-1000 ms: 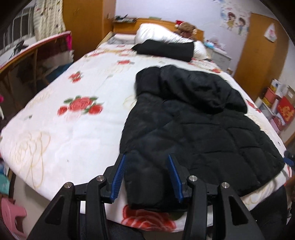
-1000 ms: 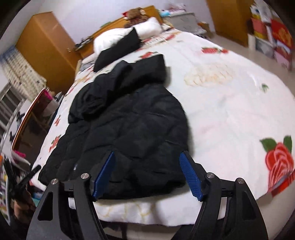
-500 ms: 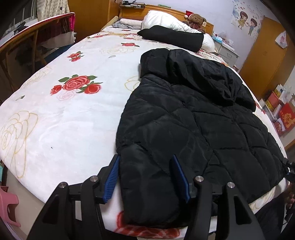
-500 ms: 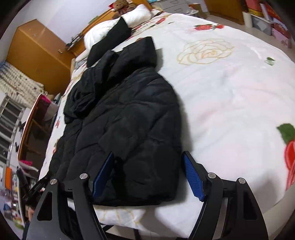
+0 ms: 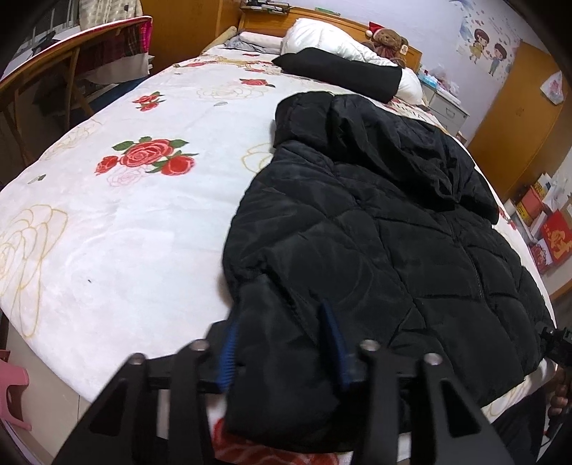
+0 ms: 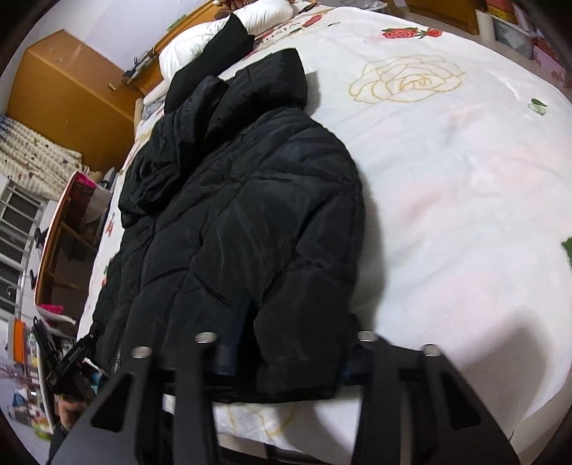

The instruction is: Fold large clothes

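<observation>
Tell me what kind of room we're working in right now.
Most likely a home bedroom: the black jacket lies on a bed with a rose-print blanket, a white pillow by the wooden headboard, a wardrobe beside it.

Both wrist cameras looked steeply down from the foot of the rose-printed white bed (image 5: 107,232), close over the black quilted puffer jacket (image 5: 357,232) (image 6: 250,214), facing the headboard; left view from the jacket's left corner, right view from its right.

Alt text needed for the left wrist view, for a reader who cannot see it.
The left gripper is closing its blue-padded fingers on the near hem corner of a black puffer jacket spread on a rose-print bedspread. A white pillow lies at the far headboard.
</observation>
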`<move>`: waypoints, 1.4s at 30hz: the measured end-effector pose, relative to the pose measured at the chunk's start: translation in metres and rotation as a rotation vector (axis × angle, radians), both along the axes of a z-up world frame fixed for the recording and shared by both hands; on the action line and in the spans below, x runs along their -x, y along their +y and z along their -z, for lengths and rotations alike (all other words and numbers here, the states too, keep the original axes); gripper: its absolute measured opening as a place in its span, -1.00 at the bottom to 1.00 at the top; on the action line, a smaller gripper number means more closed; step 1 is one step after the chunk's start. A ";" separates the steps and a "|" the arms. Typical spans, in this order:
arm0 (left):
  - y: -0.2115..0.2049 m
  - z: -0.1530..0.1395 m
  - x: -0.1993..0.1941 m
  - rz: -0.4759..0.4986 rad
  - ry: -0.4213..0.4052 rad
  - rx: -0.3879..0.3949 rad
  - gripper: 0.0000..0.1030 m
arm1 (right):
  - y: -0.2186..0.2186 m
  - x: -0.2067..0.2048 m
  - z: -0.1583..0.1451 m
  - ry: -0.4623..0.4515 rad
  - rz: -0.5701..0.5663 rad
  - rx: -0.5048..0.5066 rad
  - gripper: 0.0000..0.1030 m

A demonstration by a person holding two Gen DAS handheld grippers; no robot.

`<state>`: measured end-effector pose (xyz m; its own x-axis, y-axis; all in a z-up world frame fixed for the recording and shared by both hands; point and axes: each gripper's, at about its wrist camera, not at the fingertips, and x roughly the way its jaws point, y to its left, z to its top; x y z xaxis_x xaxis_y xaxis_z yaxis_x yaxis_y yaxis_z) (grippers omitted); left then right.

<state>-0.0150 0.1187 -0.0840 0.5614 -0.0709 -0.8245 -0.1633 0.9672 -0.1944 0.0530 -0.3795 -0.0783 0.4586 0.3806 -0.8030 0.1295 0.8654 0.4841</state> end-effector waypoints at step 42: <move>0.005 -0.114 -0.046 0.066 -0.265 0.095 -0.62 | 0.010 -0.025 -0.087 -0.250 -0.058 -0.172 -0.71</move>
<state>0.0309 0.1234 0.0305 0.7479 -0.1846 -0.6377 -0.0316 0.9496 -0.3120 0.0778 -0.3693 0.0085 0.6072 0.5328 -0.5895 -0.0596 0.7704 0.6348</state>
